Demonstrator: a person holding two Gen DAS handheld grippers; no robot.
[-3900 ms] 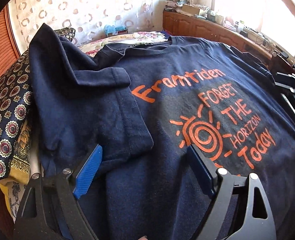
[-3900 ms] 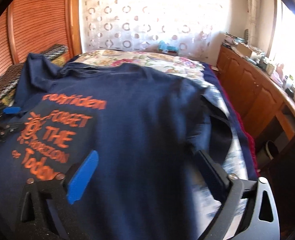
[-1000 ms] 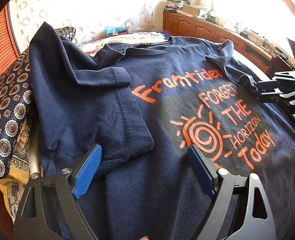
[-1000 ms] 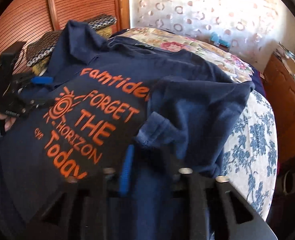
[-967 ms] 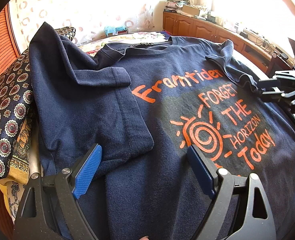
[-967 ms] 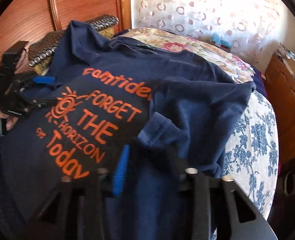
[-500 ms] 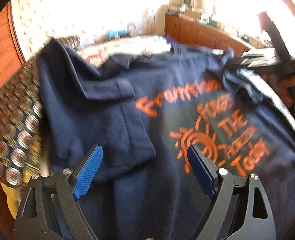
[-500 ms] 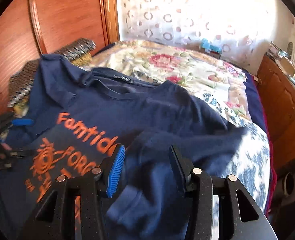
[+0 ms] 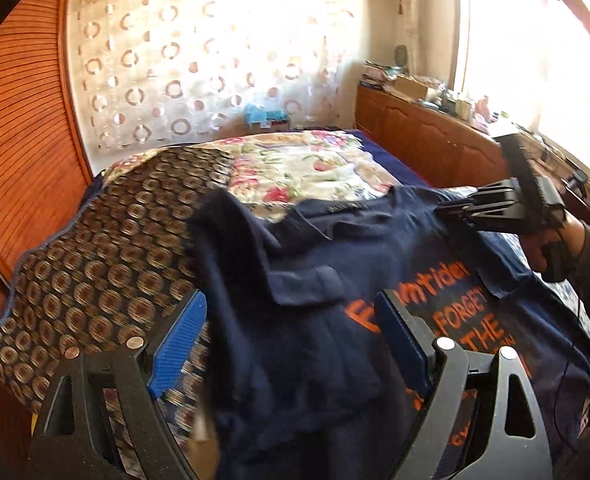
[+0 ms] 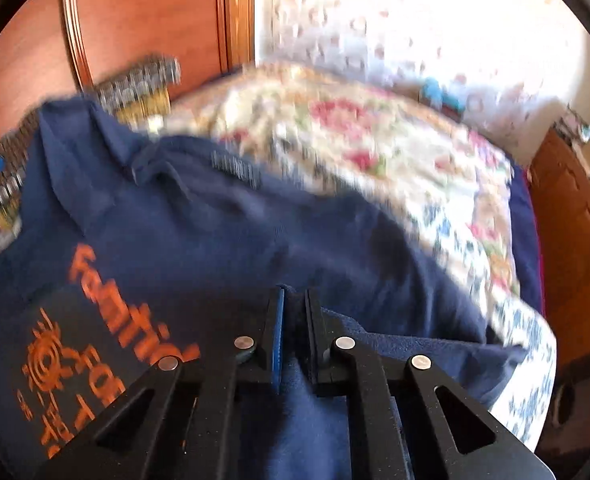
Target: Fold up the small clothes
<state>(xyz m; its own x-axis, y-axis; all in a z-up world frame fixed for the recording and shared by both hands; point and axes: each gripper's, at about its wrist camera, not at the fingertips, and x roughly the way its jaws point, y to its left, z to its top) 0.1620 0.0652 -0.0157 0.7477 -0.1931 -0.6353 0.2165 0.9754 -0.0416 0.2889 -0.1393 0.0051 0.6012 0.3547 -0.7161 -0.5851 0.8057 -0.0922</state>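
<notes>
**Q:** What has changed, and what does it mean for the fold?

**A:** A second ago my right tool (image 10: 293, 344) stood half spread over the navy T-shirt (image 9: 335, 320); now its jaws are pressed together, pinching a ridge of the shirt's sleeve-side cloth. I judge that side is ready to be carried over.

**Q:** And where does the shirt lie?

**A:** On the bed (image 9: 315, 164), print up. It fills the space between my left tool's (image 9: 291, 340) spread jaws, which grip nothing; its folded sleeve is at twelve o'clock.
</notes>
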